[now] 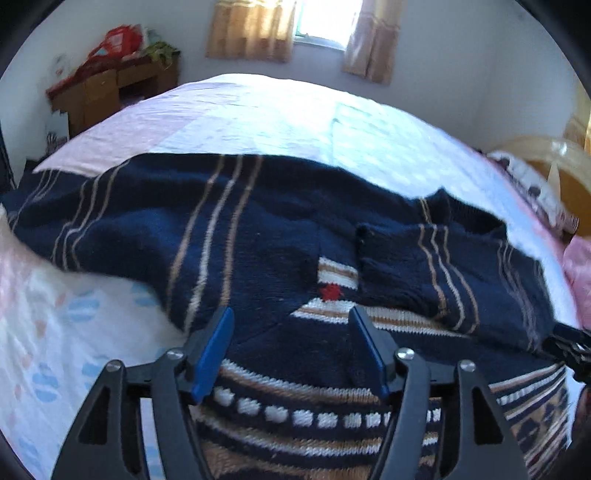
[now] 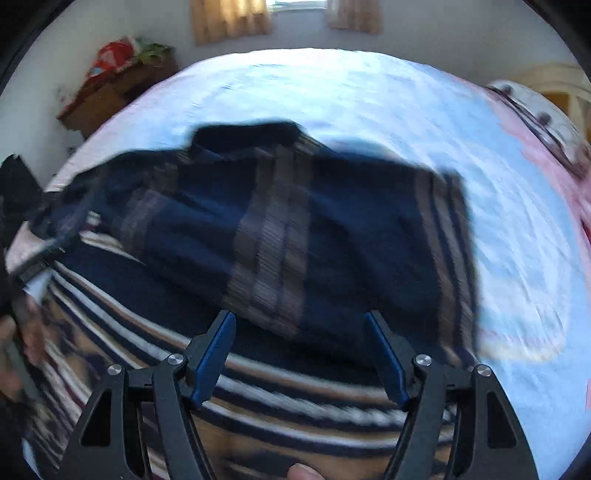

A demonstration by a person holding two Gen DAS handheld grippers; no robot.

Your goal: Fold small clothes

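The bed (image 1: 280,122) is spread with a navy striped sweater (image 1: 236,236) filling mid-frame, sleeves folded inward (probably to narrow it for folding). Both left tongs (image 1: 291,328) and right tongs (image 2: 300,332) are held spread, empty, above its patterned hem at lower centre.

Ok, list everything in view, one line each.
sweater: one, navy with tan and white stripes, spread on the bed, sleeves folded over the body
bed: one, pale blue and pink sheet, fills the room's middle
desk: one, brown wood, far left corner, red items on top
curtains: two, tan, flanking the window
left gripper: black with blue pads, open over the sweater
right gripper: same, open over the sweater
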